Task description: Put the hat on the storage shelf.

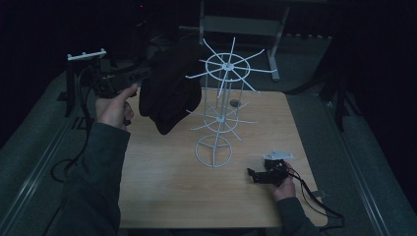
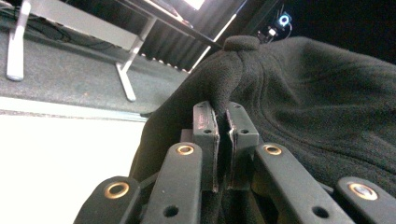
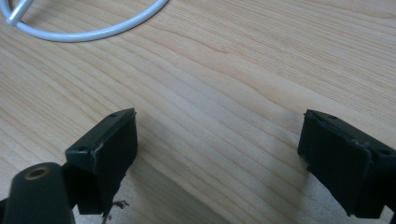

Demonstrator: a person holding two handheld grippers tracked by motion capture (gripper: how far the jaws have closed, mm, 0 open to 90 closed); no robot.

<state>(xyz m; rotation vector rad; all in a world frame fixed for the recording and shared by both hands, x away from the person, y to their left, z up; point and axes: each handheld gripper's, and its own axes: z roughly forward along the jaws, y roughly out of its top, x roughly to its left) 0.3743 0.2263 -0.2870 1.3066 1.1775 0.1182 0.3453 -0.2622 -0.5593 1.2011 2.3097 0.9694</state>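
A black fleece hat [image 1: 169,93] hangs in the air against the left side of a white wire rack [image 1: 222,105] with spoke arms on two tiers. My left gripper [image 1: 142,73] is shut on the hat's edge, up at the level of the rack's top tier. In the left gripper view the two pads [image 2: 205,128] pinch a fold of the hat [image 2: 303,107]. My right gripper [image 1: 252,173] rests low over the table [image 1: 162,187] at the front right, its jaws wide open with nothing between them. In the right gripper view, the gripper [image 3: 217,149] looks down on bare wood and the rack's base ring [image 3: 93,32].
A small dark round object [image 1: 235,103] lies on the table behind the rack. Grey carpet [image 1: 354,162] surrounds the table, and a grey metal stand [image 1: 268,29] is at the back. Cables [image 1: 314,196] trail from both grippers.
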